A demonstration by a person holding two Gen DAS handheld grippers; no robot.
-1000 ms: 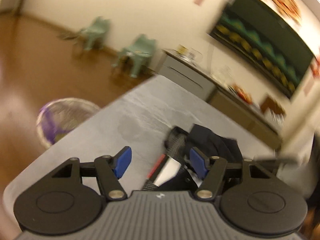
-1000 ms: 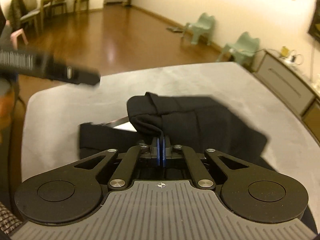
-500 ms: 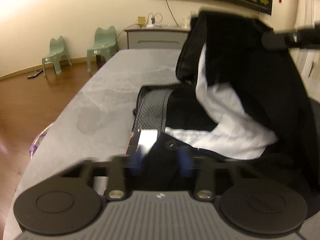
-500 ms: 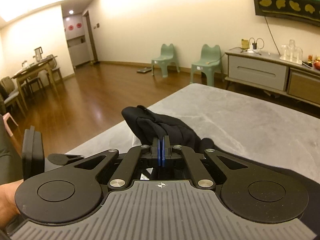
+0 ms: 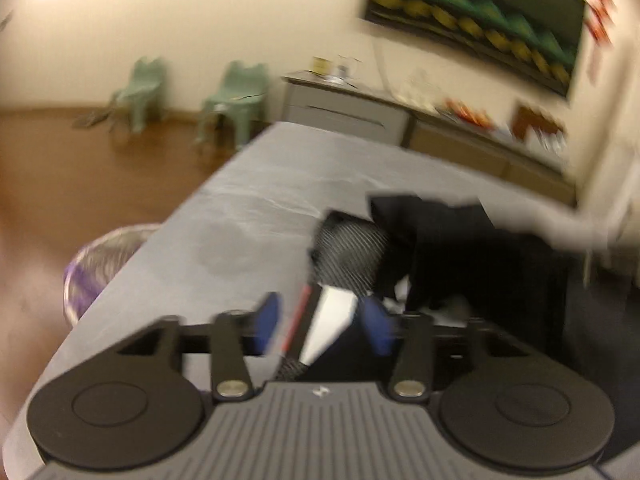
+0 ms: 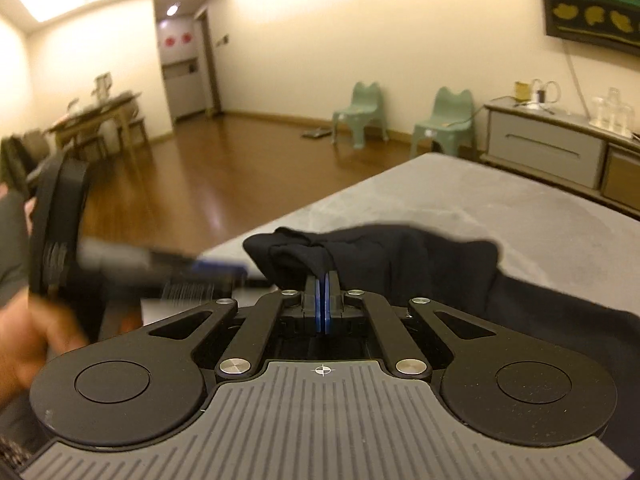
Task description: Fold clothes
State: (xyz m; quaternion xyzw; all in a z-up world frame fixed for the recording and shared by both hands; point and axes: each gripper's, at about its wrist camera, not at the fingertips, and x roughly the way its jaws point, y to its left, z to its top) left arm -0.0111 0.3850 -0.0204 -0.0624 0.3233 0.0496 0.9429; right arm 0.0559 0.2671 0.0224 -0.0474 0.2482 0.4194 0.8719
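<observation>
A black garment [image 5: 460, 248] with a grey mesh lining [image 5: 348, 252] lies bunched on the grey table [image 5: 248, 220]. My left gripper [image 5: 322, 326] is open just above the garment's near edge, and a white and red strip of it shows between the blue pads. This view is blurred by motion. In the right wrist view my right gripper [image 6: 325, 292] is shut on a raised fold of the black garment [image 6: 400, 252]. My left gripper [image 6: 216, 270] comes in from the left there as a blur, held by a hand [image 6: 36, 344].
The table's left edge [image 5: 160, 236] drops to a wooden floor, where a purple-lined basket [image 5: 100, 264] stands close by. Two green chairs [image 5: 236, 96] and a grey sideboard [image 5: 344, 112] line the far wall.
The garment, held high half a second ago with its white lining showing, now hangs lower over the table. My left gripper has swung across. The right gripper has stayed shut on the fold.
</observation>
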